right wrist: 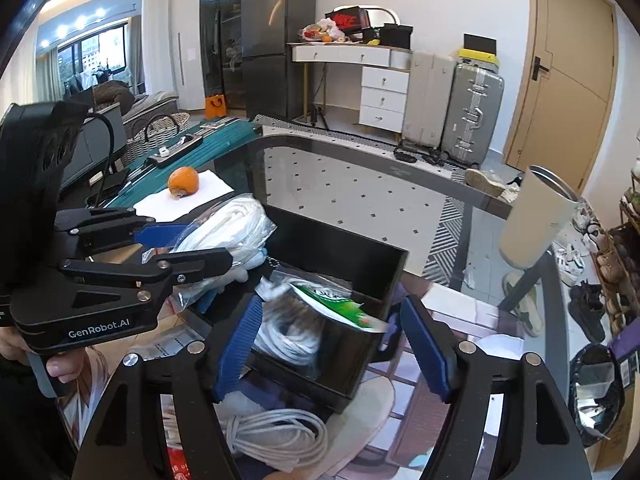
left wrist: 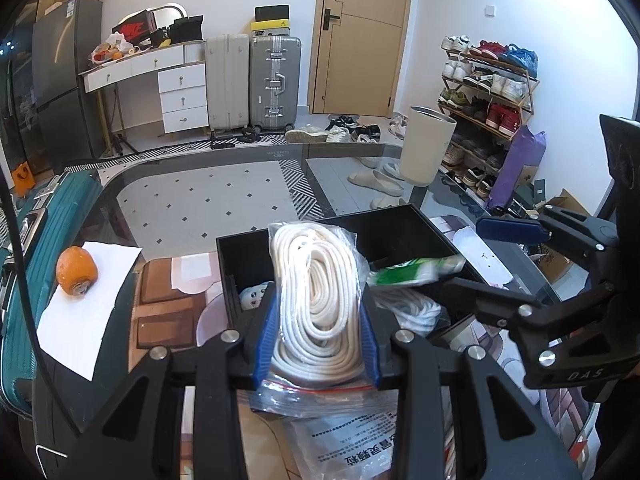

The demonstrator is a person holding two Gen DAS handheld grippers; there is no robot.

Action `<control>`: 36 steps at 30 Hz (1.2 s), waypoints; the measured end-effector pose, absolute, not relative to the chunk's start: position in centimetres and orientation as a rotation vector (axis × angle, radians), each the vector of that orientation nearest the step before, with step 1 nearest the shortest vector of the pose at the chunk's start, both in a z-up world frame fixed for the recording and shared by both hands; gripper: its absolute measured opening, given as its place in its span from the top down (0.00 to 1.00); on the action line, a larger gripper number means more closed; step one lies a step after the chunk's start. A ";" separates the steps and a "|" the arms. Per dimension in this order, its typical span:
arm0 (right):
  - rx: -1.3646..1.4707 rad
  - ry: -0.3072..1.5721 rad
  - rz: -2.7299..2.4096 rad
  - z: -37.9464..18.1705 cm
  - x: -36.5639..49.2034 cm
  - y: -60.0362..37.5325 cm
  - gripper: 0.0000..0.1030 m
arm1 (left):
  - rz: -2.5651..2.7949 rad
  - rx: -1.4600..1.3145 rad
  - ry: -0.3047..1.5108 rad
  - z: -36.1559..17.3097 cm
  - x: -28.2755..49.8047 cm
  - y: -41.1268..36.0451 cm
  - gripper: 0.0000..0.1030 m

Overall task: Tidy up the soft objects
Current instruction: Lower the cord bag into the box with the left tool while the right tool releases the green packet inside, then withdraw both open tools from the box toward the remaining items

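A: Where is the white rope coil in its clear plastic bag (left wrist: 316, 304)?

B: Low in the middle, squeezed in the left gripper (left wrist: 317, 344) jaws.

A: And the right gripper (right wrist: 332, 344)?

B: Jaws apart, touching nothing, above the black open box (right wrist: 344, 276), which holds more rope and a green-and-white packet (right wrist: 340, 304).

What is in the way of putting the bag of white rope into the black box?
The bag of white rope, pinched in the left gripper, hangs at the black box. Another rope bundle and a green packet already lie inside, and the right gripper hovers open over it.

Green packet (right wrist: 340, 307) blurred, print unreadable
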State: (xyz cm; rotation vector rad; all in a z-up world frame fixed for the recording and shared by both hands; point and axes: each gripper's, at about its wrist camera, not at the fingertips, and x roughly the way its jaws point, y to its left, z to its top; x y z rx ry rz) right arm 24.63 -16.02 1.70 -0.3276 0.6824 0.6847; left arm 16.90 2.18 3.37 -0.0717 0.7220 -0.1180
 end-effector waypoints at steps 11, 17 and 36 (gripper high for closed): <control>-0.310 0.672 0.653 2.2 23.9 -17.5 0.26 | -0.112 -0.081 0.740 3.1 17.3 2.3 0.63; -0.301 0.668 0.643 2.4 23.6 -17.6 0.25 | -0.116 -0.102 0.736 3.6 16.7 2.5 0.42; -0.163 0.674 0.570 1.3 18.4 -22.0 0.01 | -0.005 -0.101 0.650 3.7 10.7 4.4 0.00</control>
